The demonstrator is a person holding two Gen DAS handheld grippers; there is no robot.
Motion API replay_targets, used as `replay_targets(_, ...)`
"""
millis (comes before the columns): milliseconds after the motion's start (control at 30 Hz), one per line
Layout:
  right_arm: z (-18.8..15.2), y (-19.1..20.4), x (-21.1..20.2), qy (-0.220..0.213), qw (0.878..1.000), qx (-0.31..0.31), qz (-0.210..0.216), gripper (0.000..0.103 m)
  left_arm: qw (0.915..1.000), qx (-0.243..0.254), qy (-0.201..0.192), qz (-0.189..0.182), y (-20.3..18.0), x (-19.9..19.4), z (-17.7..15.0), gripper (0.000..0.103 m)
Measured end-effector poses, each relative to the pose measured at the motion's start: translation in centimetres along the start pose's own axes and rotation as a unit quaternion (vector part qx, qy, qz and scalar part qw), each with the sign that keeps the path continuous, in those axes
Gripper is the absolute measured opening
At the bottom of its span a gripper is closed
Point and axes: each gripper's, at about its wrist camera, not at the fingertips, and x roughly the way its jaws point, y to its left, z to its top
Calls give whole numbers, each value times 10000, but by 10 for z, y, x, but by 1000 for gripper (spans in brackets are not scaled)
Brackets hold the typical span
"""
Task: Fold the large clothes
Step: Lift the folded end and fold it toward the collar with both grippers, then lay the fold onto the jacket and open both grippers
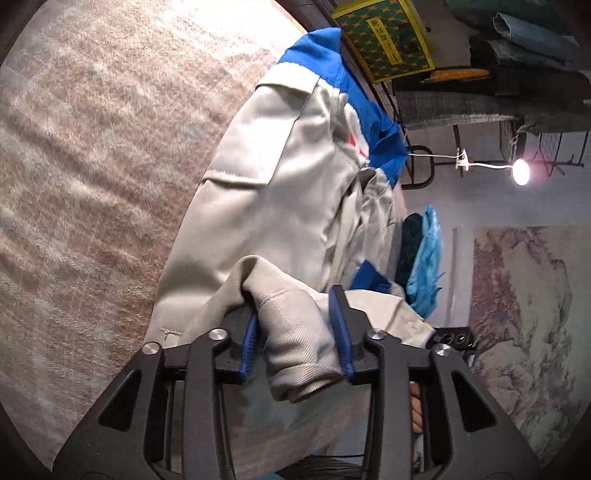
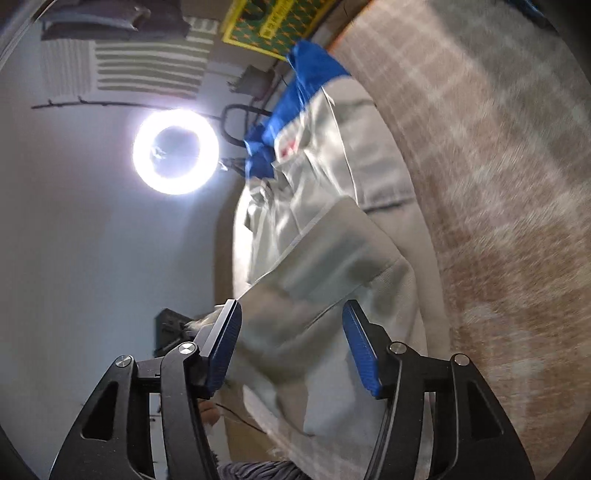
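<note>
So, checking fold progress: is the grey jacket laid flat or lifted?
Lifted: the grey jacket hangs bunched between the left gripper and right gripper, above the carpet.

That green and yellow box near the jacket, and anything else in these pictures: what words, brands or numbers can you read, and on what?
Green and yellow box: a yellow strip carries printed characters, too small and blurred to read.
Same box in the right wrist view: label is blurred, unreadable.
Grey and blue jacket: a small red mark near the collar, not legible as text.
Nothing else bears readable writing.
</note>
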Motion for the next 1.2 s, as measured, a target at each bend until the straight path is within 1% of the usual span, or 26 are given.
replay_targets(67,-2,2,-10,-69,9998,-154,-60,57,10000,-26,-47,-54,-3,-6,3,41)
replay_targets(100,-2,4,-13,-92,9995,-268,-132,57,10000,68,-66,-27,-8,-9,4,44)
replay_targets(133,-5,7,-15,-118,9984,-471,-286,57,9999,129,-47,-19,-11,-9,5,46)
replay_targets(200,-12,16,-16,-208,9904,-997,-939,57,9999,131,9,-63,-17,-10,7,57)
replay_targets(233,-15,19,-14,-232,9833,-1248,-1301,57,9998,154,-18,-91,-20,-12,6,58)
replay_targets(267,-19,19,-11,-170,9792,-1395,-1466,57,9997,216,-64,-95,-22,-15,6,58)
replay_targets(333,-24,16,-8,-83,9759,-1524,-1559,57,9992,360,-162,-87,-27,-25,7,58)
replay_targets(400,-29,16,0,-5,9694,-1719,-1754,57,9982,440,-406,-87,-29,-41,9,65)
replay_targets(467,-37,18,6,66,9597,-1941,-2031,57,9950,645,-756,123,-32,-57,8,66)
replay_targets(500,-40,19,7,58,9552,-2046,-2140,57,9916,849,-932,302,-35,-64,5,66)
replay_targets(533,-41,21,10,41,9510,-2142,-2230,57,9882,1034,-1038,455,-37,-66,1,66)
replay_targets(567,-45,25,12,33,9466,-2275,-2283,57,9858,1187,-1059,539,-38,-65,-2,66)
replay_targets(667,-51,35,17,0,9350,-2625,-2387,57,9754,1768,-891,965,-40,-44,-10,66)
replay_targets(733,-51,36,22,-61,9269,-2743,-2559,58,9662,2085,-709,1344,-35,-22,-14,66)
replay_targets(767,-50,33,23,-74,9268,-2709,-2600,59,9652,2115,-640,1400,-30,-16,-14,66)
replay_targets(800,-49,31,25,-49,9282,-2652,-2611,59,9672,2045,-537,1408,-24,-6,-11,66)
replay_targets(900,-42,21,33,6,9358,-2414,-2570,59,9751,1795,-499,1201,-13,5,-3,66)
replay_targets(933,-41,19,37,46,9382,-2383,-2509,59,9756,1780,-525,1171,-13,6,-3,63)
replay_targets(967,-42,18,40,113,9405,-2369,-2431,58,9758,1798,-535,1126,-13,7,-3,55)
replay_targets(1000,-44,20,43,113,9382,-2416,-2475,53,9739,1850,-539,1195,-16,9,-4,44)
replay_targets(1033,-46,22,45,97,9320,-2522,-2603,33,9727,1872,-564,1254,-18,9,-5,37)
replay_targets(1067,-48,26,46,69,9255,-2638,-2716,21,9717,1890,-596,1288,-21,8,-7,26)
replay_targets(1100,-49,29,43,16,9241,-2685,-2721,15,9717,1835,-677,1326,-22,5,-8,18)
replay_targets(1133,-50,32,37,-78,9273,-2672,-2618,9,9726,1745,-729,1350,-21,2,-7,17)
replay_targets(1167,-50,35,32,-163,9287,-2670,-2568,6,9695,1708,-803,1565,-19,2,-6,14)
replay_targets(1200,-51,37,27,-268,9255,-2711,-2631,6,9631,1737,-887,1854,-17,4,-5,13)
